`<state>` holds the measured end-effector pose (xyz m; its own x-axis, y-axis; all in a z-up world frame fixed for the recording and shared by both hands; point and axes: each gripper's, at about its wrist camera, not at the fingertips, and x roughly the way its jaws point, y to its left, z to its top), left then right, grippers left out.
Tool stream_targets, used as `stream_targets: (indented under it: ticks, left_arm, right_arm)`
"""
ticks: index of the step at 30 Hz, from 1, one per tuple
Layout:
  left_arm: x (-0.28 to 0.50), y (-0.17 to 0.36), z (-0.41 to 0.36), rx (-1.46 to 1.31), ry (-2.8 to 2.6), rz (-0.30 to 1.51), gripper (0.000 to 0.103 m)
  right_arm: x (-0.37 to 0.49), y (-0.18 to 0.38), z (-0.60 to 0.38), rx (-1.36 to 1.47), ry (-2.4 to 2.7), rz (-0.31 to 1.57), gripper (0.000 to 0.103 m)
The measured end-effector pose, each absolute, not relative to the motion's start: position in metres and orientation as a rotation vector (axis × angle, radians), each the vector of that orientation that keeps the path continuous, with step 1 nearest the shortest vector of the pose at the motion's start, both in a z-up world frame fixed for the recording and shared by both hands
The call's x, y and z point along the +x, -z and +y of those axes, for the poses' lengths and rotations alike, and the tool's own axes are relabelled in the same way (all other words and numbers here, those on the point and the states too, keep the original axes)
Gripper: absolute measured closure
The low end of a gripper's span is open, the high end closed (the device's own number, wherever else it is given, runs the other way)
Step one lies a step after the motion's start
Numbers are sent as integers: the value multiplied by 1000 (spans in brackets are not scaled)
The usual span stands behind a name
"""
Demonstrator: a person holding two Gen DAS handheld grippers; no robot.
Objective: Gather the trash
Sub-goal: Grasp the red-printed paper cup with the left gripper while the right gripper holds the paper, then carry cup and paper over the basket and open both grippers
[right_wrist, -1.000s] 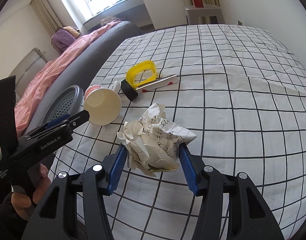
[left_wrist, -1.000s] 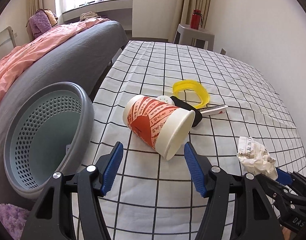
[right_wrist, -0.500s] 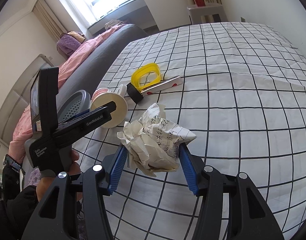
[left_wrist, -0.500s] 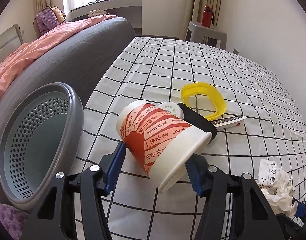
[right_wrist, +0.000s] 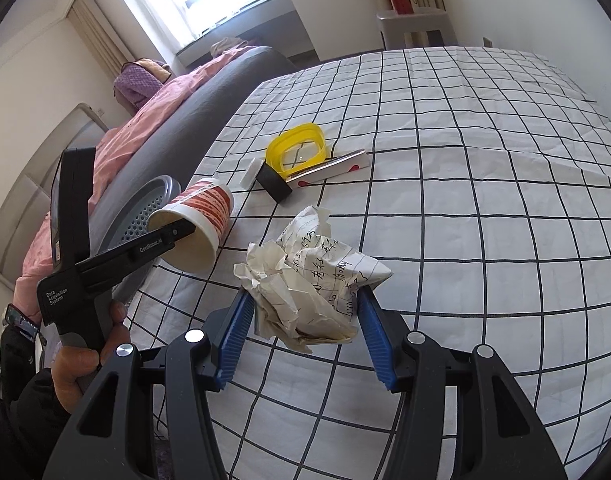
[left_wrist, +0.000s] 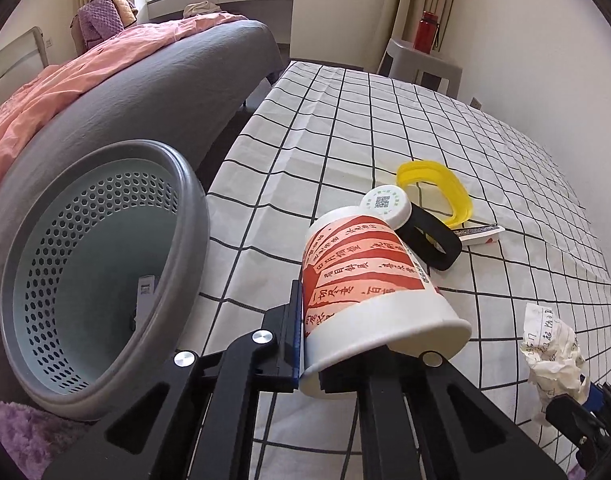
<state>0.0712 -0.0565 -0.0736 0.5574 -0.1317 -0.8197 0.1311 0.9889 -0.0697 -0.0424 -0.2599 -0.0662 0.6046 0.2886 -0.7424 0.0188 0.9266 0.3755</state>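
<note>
Left gripper (left_wrist: 311,340) beside basket rim (left_wrist: 193,216)

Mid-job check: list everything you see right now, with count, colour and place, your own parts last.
paper cup: 1, red and white, on its side, wall pinched in left gripper
crumpled paper: 1, white, in right gripper
basket: 1, grey, left of checked sheet
yellow ring: 1, mid-sheet
black band: 1, beside ring
white cap: 1, behind cup
bottle: 1, red, on far stool
left gripper: shut on cup
right gripper: holding paper

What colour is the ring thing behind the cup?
Bright yellow ring; it shows best in the right wrist view.
</note>
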Motion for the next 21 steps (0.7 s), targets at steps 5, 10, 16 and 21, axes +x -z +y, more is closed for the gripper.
stream_targets:
  ticks: [5,10,16,21]
  left_arm:
    - [58,63,-35,10,178,945,97]
    - [55,53,-4,-1,178,931,97]
    - [55,39,43,-24,144,900,97]
    - [56,31,83,-38,103,879,97]
  right_arm:
    - [-41,62,-245,338,-163,916,51]
    - [-35,53,-219,311,-178,904,51]
    - [-18,43,-175,287,-225,876,51]
    - [-1,37,-135,261,-281,871,51]
